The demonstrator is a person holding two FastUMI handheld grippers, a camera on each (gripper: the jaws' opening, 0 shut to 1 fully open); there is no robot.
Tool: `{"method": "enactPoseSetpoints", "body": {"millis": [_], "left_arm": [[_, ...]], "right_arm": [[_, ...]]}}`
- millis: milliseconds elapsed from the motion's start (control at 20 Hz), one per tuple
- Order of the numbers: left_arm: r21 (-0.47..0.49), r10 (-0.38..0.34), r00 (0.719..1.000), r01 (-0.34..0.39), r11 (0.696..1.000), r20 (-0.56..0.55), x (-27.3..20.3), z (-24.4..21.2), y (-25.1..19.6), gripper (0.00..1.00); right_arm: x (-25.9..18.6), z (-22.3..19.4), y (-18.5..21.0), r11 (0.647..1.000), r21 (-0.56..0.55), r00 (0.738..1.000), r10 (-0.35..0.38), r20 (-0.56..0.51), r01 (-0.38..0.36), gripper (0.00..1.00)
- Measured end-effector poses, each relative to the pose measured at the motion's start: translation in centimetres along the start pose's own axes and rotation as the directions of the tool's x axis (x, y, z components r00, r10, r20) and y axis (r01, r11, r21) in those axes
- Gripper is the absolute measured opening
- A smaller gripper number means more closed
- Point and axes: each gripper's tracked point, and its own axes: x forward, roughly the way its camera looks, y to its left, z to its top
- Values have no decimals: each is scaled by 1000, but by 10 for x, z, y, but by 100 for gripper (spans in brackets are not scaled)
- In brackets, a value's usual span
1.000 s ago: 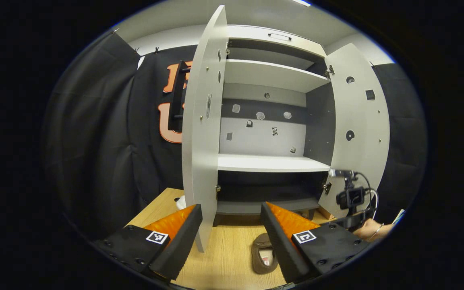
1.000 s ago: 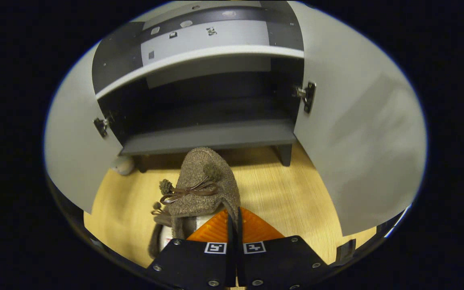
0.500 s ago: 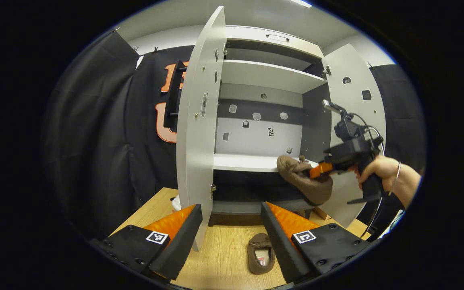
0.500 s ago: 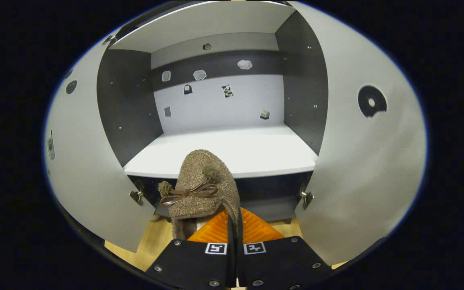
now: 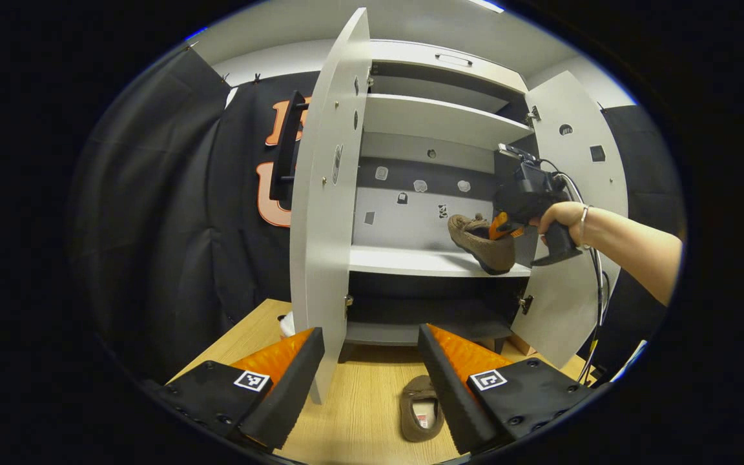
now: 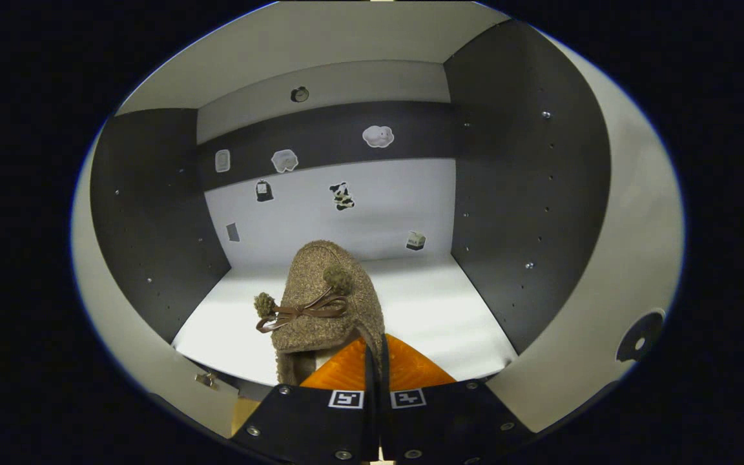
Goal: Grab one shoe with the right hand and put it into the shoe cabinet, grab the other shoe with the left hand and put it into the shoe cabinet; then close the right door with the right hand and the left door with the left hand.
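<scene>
Right gripper (image 6: pixel 375 361): fingers pressed together on the heel edge of a brown felt shoe (image 6: pixel 327 303), which carries a ribbon bow and two pompoms on its upper. In the right gripper view the shoe points toe-first into the middle compartment of the shoe cabinet (image 6: pixel 527 181), above the white shelf (image 6: pixel 423 310); whether the sole touches the shelf cannot be told from this view. Small stickers dot the cabinet's back panel.

In the left gripper view the same shoe (image 5: pixel 480 241) sits at the right end of the middle shelf (image 5: pixel 411 259), toe toward the back and left, heel near the shelf's front edge and apparently just at or above it. The right gripper (image 5: pixel 504 227) grips its heel, held by a hand (image 5: pixel 559 216) with a bracelet on the wrist; a cable hangs down from the gripper.

Left gripper (image 5: pixel 372 352): fingers spread wide, nothing between them, held low over the wooden floor (image 5: pixel 359 413) in front of the cabinet. The other shoe (image 5: pixel 421 408) lies on the floor, opening up, just beside the left gripper's right finger and partly hidden by it.

Both doors stand open: left door (image 5: pixel 323 213) edge-on to the camera, with a black handle on its outer face; right door (image 5: pixel 578 194) swung out behind the hand.
</scene>
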Motion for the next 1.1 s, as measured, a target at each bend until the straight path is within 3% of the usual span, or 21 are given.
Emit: {"method": "enactPoseSetpoints", "body": {"millis": [150, 250, 300, 450, 750, 800, 850, 1000, 1100], "left_arm": [[-1, -1, 1000, 1, 1000, -5, 7, -1, 0, 99], [-1, -5, 1000, 5, 1000, -12, 11, -3, -2, 94], [0, -7, 1000, 7, 1000, -15, 12, -4, -3, 99], [3, 0, 1000, 0, 1000, -20, 16, -5, -2, 97], [-6, 4, 1000, -4, 1000, -29, 20, -8, -4, 99], [-3, 2, 1000, -3, 1000, -29, 20, -9, -6, 99], [3, 3, 1000, -3, 1000, -30, 20, -9, -6, 98], [7, 8, 999, -8, 1000, -43, 24, -17, -6, 97], [7, 12, 998, -12, 1000, -54, 26, -24, -5, 97]], "right_arm": [[31, 5, 1, 999, 33, 999, -19, -28, 20, 1], [47, 3, -1, 998, 40, 998, -37, -45, 39, 0], [53, 1, -3, 998, 44, 998, -40, -56, 43, 1], [58, 0, -3, 998, 48, 997, -40, -59, 43, 5], [20, 24, 2, 999, 34, 999, -10, 51, 8, 25], [8, 27, 5, 1000, 26, 997, 0, 73, -1, 39], [-6, 26, 6, 1000, 15, 995, 5, 97, -6, 38], [-49, 23, 11, 1000, -16, 987, 29, 157, -27, 68], [-78, 16, 13, 999, -28, 982, 47, 185, -43, 79]]}}
